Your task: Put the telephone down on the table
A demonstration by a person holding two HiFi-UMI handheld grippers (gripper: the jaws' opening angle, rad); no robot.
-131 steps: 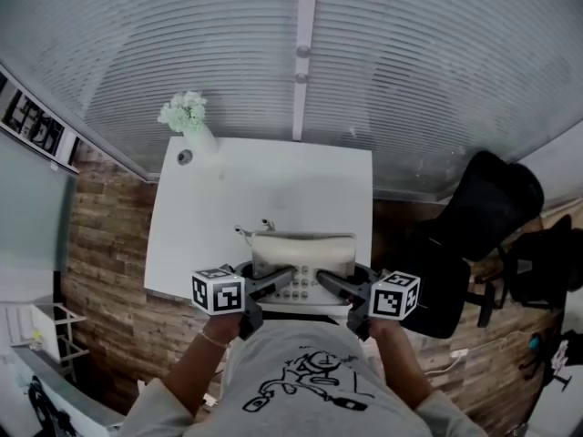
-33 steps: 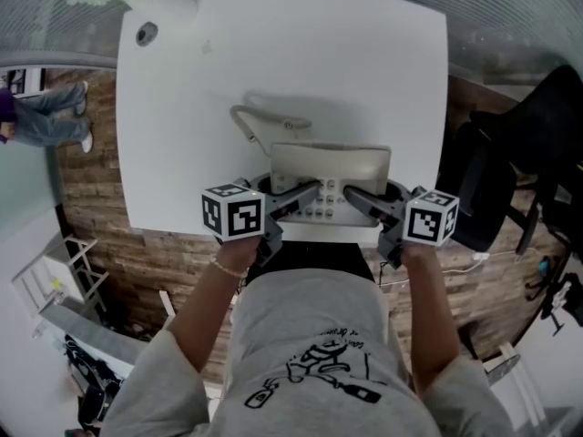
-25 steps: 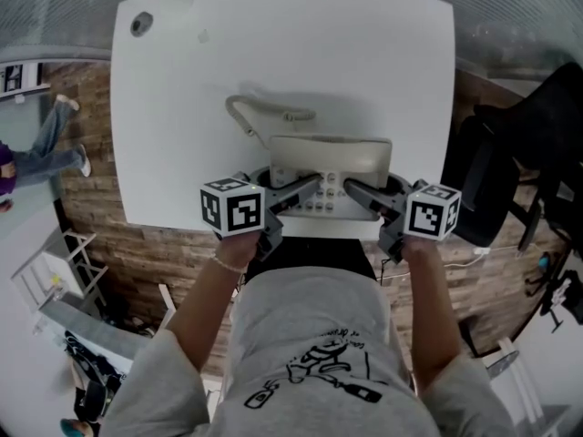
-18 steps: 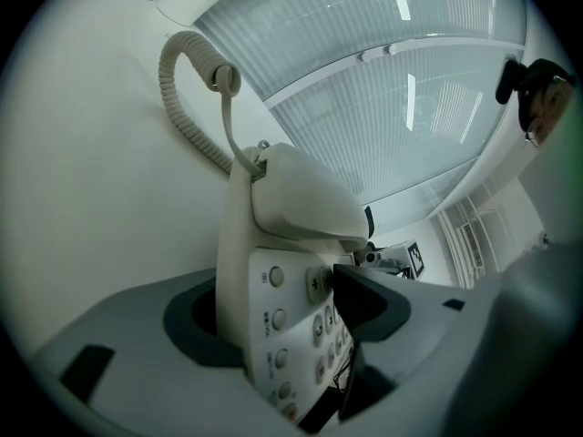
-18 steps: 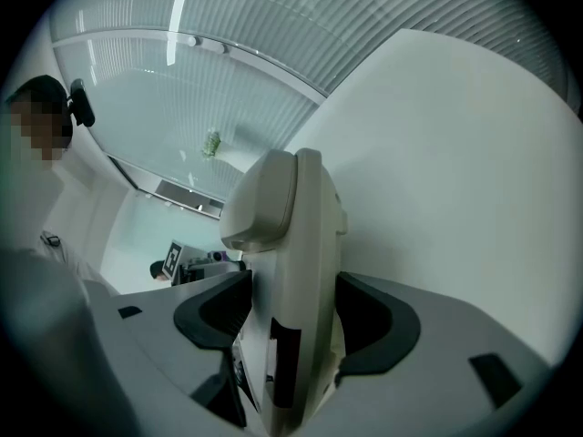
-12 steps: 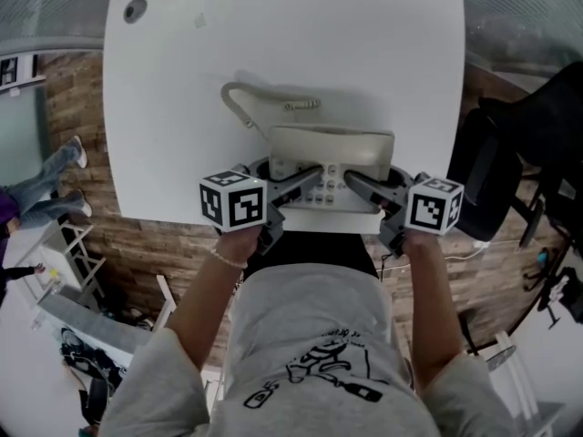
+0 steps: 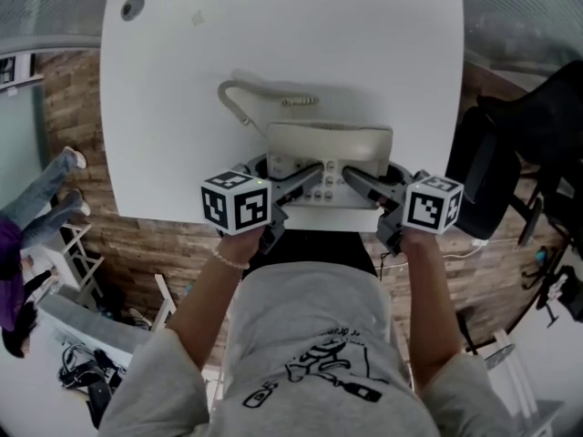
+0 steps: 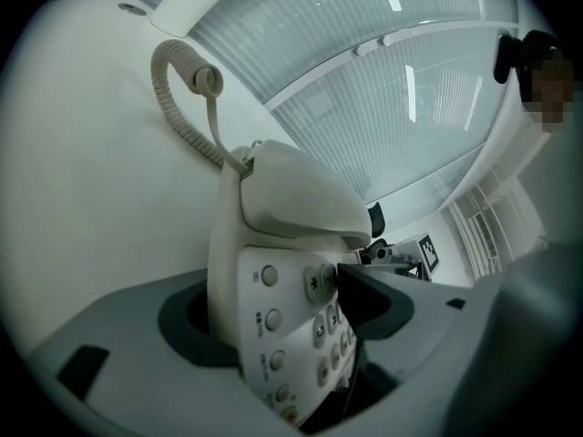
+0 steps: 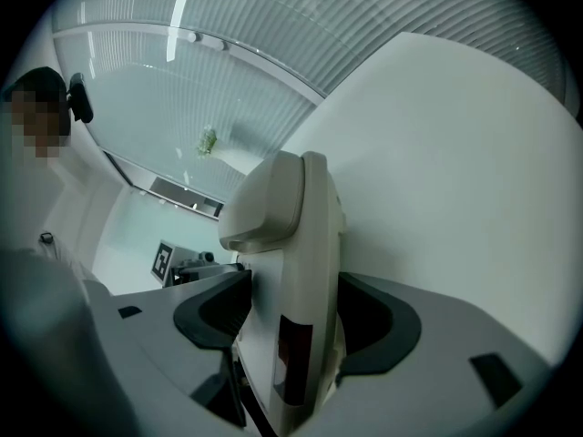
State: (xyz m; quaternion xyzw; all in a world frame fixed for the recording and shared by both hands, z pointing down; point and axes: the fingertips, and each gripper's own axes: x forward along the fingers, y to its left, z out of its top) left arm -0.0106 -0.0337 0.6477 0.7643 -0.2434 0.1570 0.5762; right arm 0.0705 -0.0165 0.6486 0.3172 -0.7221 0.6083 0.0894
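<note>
**Ann:** Since the first picture the telephone (image 7: 330, 142) has come in from the near edge of the table (image 7: 273, 44), which it then overhung. It now sits on the white top just inside that edge, about midway along it. Whether its near end is fully down cannot be told.

**Ben:** And furthest left?

**Ann:** The cord (image 7: 239, 107) lies on the top in a bend, running left and back from the telephone. Next comes the left gripper (image 7: 305, 178). Its jaws have just been opening, but the telephone is between them, with one pad at the underside and the other against the keypad (image 8: 314, 330). No gap shows at either pad.

**Ben:** The handset (image 8: 296, 198)?

**Ann:** It rests in its cradle across the far end of the telephone.

**Ben:** And the right gripper (image 7: 353, 178)?

**Ann:** It pinches the telephone's right side, one pad on the face and one on the underside, both touching. Right of the table stands a dark chair (image 7: 510, 153), apart from it.
</note>
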